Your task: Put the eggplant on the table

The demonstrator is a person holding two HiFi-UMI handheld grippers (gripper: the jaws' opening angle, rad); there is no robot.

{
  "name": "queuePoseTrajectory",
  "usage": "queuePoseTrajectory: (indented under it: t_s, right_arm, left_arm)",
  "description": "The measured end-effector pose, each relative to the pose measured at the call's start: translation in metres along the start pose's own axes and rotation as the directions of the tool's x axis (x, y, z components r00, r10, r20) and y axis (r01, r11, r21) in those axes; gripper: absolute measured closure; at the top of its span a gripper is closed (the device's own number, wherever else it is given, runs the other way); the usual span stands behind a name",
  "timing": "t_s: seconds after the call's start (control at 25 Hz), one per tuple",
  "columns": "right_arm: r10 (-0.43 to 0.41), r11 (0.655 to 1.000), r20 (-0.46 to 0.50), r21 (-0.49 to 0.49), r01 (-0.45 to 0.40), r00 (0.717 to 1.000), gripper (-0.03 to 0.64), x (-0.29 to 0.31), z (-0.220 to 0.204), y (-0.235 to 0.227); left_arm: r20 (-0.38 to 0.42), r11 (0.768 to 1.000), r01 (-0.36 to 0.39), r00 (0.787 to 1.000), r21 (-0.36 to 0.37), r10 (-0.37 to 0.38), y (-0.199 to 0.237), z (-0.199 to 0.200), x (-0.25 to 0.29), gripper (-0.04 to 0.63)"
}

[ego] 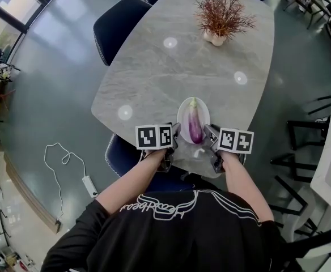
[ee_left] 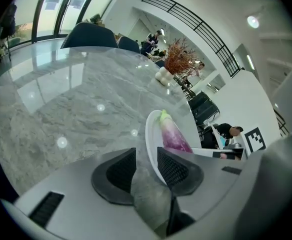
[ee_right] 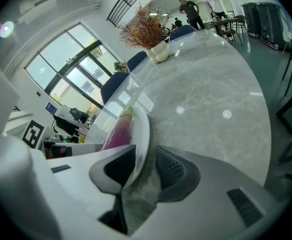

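A purple eggplant [ego: 195, 124] with a green tip lies lengthwise on a white oval plate [ego: 182, 117] that rests at the near edge of the grey marble table [ego: 154, 67]. My left gripper [ego: 175, 135] stands at the plate's left side and my right gripper [ego: 211, 134] at its right side. In the left gripper view the plate's rim [ee_left: 149, 134] stands between the open jaws of the left gripper [ee_left: 146, 166], with a gap showing beside it. The right gripper [ee_right: 145, 166] likewise straddles the rim [ee_right: 142, 134] with its jaws apart, the eggplant [ee_right: 117, 131] just beyond.
A dried red plant in a white pot [ego: 221, 16] stands at the table's far end. Dark blue chairs [ego: 120, 21] sit at the left side, and another [ego: 126, 152] is below the near edge. A white cable [ego: 63, 163] lies on the floor at left.
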State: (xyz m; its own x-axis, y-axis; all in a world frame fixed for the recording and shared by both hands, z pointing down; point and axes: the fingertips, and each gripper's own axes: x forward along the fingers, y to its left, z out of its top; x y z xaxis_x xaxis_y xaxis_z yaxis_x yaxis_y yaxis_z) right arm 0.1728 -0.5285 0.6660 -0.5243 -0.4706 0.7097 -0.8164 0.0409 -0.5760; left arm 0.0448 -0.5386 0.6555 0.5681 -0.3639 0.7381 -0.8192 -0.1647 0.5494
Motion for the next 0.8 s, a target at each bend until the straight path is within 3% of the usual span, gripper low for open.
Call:
queuePoseTrajectory:
  t_s: [0.28, 0.56, 0.6, 0.72, 0.8]
  right_arm:
    - [-0.004, 1.0, 0.092, -0.016, 0.006, 0.996, 0.512, -0.023, 0.001, 0.009]
    - [0.121, 0.989, 0.206, -0.105, -0.101, 0.971, 0.515, -0.062, -0.011, 0.052]
    - [0.137, 0.986, 0.21, -0.121, -0.114, 0.968, 0.547, -0.067, -0.016, 0.059]
    - [0.175, 0.972, 0.227, -0.197, -0.131, 0.958, 0.61, -0.084, -0.031, 0.082]
    - [0.209, 0.962, 0.25, -0.226, -0.152, 0.945, 0.611, -0.098, -0.039, 0.098]
  left_arm:
    - [-0.008, 0.998, 0.059, 0.998, 0.011, -0.059, -0.006, -0.014, -0.017, 0.48]
    - [0.07, 0.988, 0.097, 0.992, 0.119, -0.106, -0.016, -0.013, -0.057, 0.487]
    - [0.088, 0.983, 0.115, 0.988, 0.141, -0.129, -0.021, -0.013, -0.064, 0.518]
    - [0.118, 0.947, 0.163, 0.972, 0.277, -0.202, -0.043, -0.016, -0.086, 0.585]
    - [0.105, 0.899, 0.212, 0.957, 0.384, -0.27, -0.065, -0.021, -0.102, 0.586]
